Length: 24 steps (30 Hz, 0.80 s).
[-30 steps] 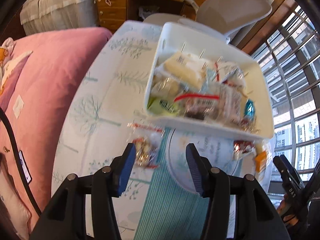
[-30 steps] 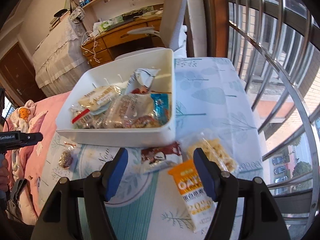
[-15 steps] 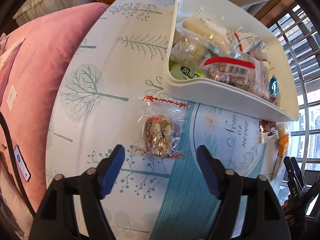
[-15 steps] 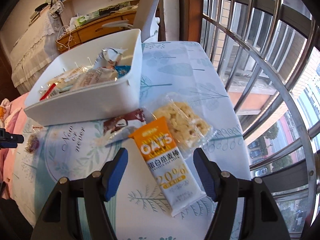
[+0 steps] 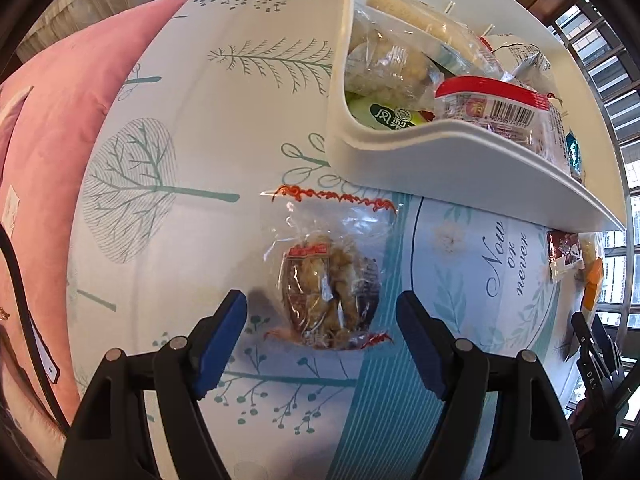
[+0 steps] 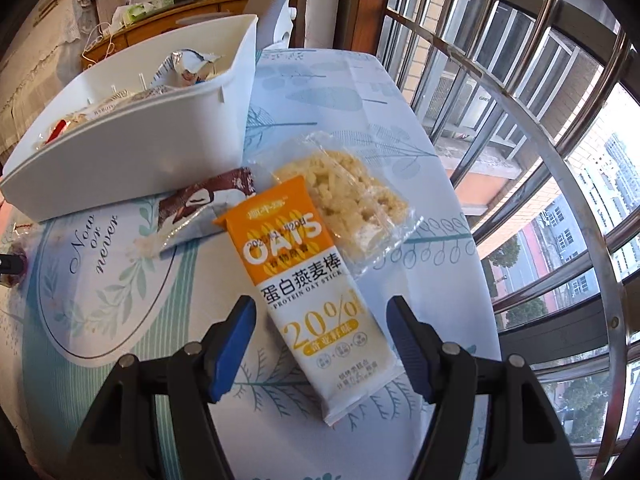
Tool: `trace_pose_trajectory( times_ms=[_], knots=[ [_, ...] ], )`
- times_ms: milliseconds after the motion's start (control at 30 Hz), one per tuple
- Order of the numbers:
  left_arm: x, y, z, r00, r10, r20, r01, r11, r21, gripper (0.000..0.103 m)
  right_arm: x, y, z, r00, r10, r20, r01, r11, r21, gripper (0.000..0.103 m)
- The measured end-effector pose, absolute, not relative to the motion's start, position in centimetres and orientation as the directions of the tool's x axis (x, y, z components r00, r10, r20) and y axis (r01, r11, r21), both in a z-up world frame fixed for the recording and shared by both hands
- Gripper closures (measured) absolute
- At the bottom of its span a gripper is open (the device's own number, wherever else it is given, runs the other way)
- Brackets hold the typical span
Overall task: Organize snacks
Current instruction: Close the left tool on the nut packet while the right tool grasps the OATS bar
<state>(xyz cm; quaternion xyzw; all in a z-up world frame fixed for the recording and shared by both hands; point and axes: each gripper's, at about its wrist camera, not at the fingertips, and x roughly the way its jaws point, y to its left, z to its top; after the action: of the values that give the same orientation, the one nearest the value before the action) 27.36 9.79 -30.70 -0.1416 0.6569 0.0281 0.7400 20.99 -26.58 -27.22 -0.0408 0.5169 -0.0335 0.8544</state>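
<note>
1. The left gripper (image 5: 322, 334) points steeply down at the table, its blue-padded jaws spread wide and pinching nothing.
2. Between those jaws, untouched by either pad, lies a clear packet of brown nut clusters (image 5: 330, 300) with red crimped ends, flat on the tree-print tablecloth (image 5: 168, 160).
3. Just beyond that packet, to the far right, stands the white plastic bin (image 5: 460, 160), already holding several wrapped snacks; a red-and-white packet with a barcode (image 5: 492, 106) lies on top near its front wall.
4. A pink cushion (image 5: 60, 120) lies to the left of the table.
5. The right gripper (image 6: 322, 334) also tilts downward with its jaws spread apart and gripping nothing.
6. Between its pads lies the lower end of an orange-and-white protein oat stick (image 6: 308, 276), flat on the cloth; neither pad touches it.
7. The oat stick's top right corner overlaps a clear-wrapped pale puffed-rice bar (image 6: 352, 196), which lies just to the right and farther off.
8. To the left of the oat stick, a brown-and-white wrapper (image 6: 200, 206) rests just beside the near wall of the bin, partly tucked under the stick's corner.
9. In the right wrist view the bin sits far left, and metal window bars (image 6: 520, 100) run along the right of the table.
</note>
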Motion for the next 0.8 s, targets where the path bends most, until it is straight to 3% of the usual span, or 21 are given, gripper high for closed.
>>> trace_pose_trajectory(
  times_ms=[100,200,400,800],
  knots=[
    [27.6,9.9,-31.1,0.141,-0.151,-0.978,-0.226,0.957,-0.181,0.031,21.1,-26.4,-27.3,0.460,-0.104,-0.882,0.019,0.994,-0.108,0.035],
    [27.8,10.1,-31.2,0.151,-0.148,-0.977,-0.226,0.957,-0.180,0.041,21.1,-26.3,-27.4,0.462,-0.120,-0.879,0.018,0.992,-0.126,0.048],
    [28.1,9.8,-31.1,0.157,-0.183,-0.971,-0.204,0.956,-0.213,0.050,21.2,-25.8,-27.2,0.460,-0.109,-0.881,-0.010,0.992,-0.128,0.060],
    [26.7,9.5,-28.7,0.194,-0.217,-0.957,-0.223,0.940,-0.259,0.052,21.2,-24.2,-25.0,0.491,0.013,-0.871,-0.107,0.993,-0.045,0.063]
  ],
)
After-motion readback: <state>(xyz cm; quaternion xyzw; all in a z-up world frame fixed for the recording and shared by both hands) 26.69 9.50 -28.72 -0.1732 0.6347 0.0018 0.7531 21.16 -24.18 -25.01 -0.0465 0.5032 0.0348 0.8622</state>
